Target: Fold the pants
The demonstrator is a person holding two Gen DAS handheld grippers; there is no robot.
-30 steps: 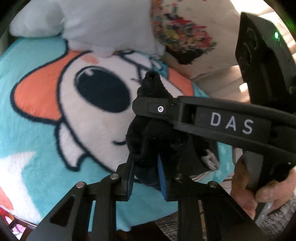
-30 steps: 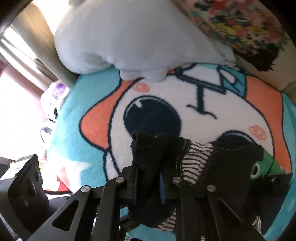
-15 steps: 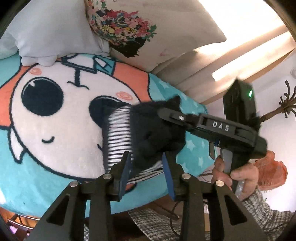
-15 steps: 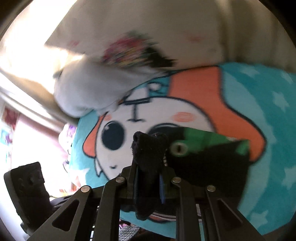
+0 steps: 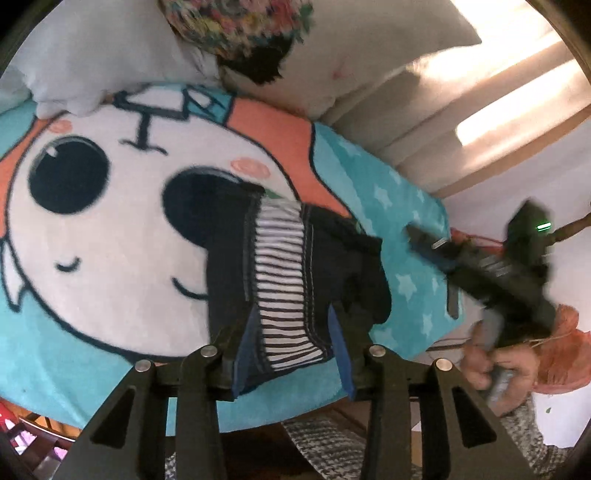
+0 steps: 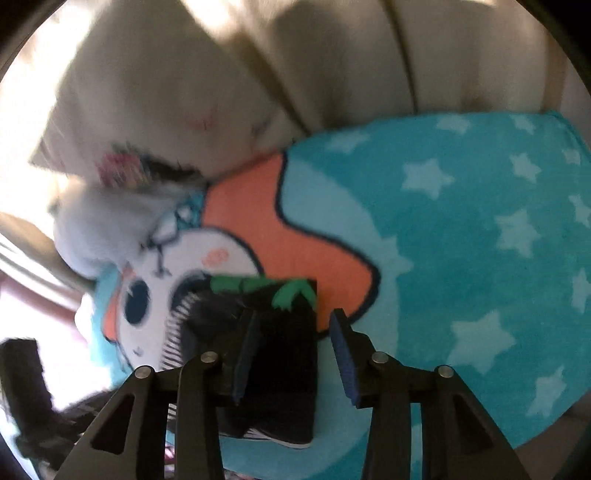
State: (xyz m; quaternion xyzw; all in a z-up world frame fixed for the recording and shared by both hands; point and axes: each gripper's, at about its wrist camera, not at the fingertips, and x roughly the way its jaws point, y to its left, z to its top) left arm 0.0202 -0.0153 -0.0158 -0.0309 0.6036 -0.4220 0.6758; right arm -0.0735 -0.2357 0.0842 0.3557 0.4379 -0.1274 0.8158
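Two grippers, both with jaws spread and holding nothing: the left gripper [image 5: 293, 343] hangs over the near end of the pants [image 5: 295, 273], the right gripper [image 6: 293, 352] over their dark outer panel, its right finger above bare blanket. One pair of pants, small, folded into a compact block and lying flat on the blanket [image 5: 110, 240] near its front edge; black soft knit outside, a black-and-white striped lining [image 5: 284, 280] showing along the open middle, a green printed patch [image 6: 258, 284] at the far end. One plush blanket, turquoise with pale stars, bearing a large cartoon face in white, orange and navy; deep, fuzzy pile. Beyond it, a pale fleecy pillow [image 5: 92, 55] and a cream cushion with a floral print [image 5: 240, 29], both soft and rounded, against a ribbed beige sofa back [image 6: 332, 74]. Judged risk: the fold looks loose, with the lining exposed, so a finger dragging across it could catch the top layer and spring it open; the block also sits close to the blanket's edge, where a nudge might slide it off.
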